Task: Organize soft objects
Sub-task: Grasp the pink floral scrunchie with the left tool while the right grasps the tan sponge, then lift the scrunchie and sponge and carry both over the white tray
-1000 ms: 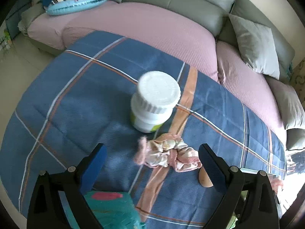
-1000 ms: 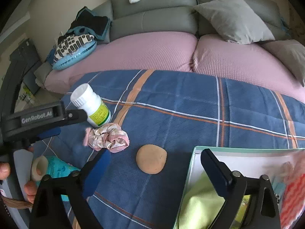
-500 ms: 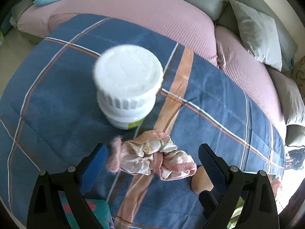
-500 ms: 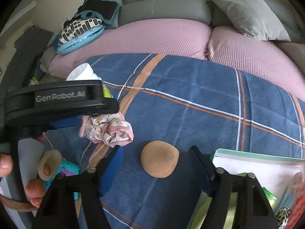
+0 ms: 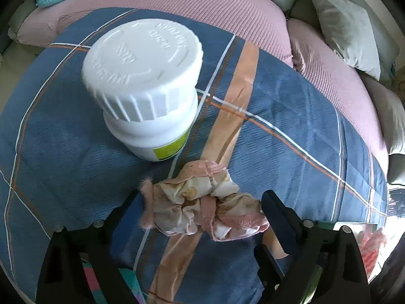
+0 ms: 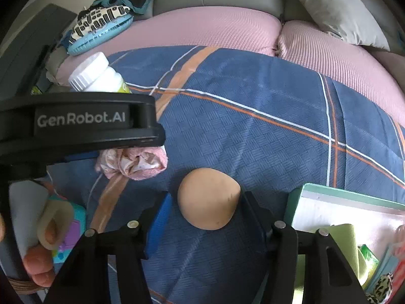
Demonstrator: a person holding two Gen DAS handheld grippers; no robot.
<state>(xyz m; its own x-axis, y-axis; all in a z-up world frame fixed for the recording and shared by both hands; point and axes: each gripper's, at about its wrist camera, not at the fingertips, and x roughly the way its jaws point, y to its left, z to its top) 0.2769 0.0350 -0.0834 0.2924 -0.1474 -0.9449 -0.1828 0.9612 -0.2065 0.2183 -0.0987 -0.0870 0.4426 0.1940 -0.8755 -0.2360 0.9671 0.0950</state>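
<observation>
A pink-and-cream scrunchie (image 5: 202, 210) lies on the blue plaid blanket (image 5: 291, 136), just in front of a white bottle (image 5: 141, 86). My left gripper (image 5: 200, 207) points down over the scrunchie, which sits between its wide jaws. Those jaws are just starting to close, and the pads do not squeeze it. A round tan puff (image 6: 208, 198) lies between the fingers of my right gripper (image 6: 206, 210). Its jaws are closing: the right finger (image 6: 250, 210) is at the puff's edge, while the blue left pad (image 6: 162, 215) stands a little off it. The scrunchie (image 6: 134, 163) also shows beneath the left gripper's body (image 6: 81, 124).
An open box with a green rim (image 6: 341, 192) at lower right holds a yellow-green sponge and other soft items. A teal toy (image 6: 68, 230) lies lower left beside a person's fingers (image 6: 38, 266). Behind the blanket are a pink-covered sofa (image 6: 202, 27) and a grey pillow (image 6: 336, 7).
Both grippers came down toward the blanket. The scrunchie now sits between the left fingers, with the bottle looming larger. The right jaws narrowed around the tan puff.
</observation>
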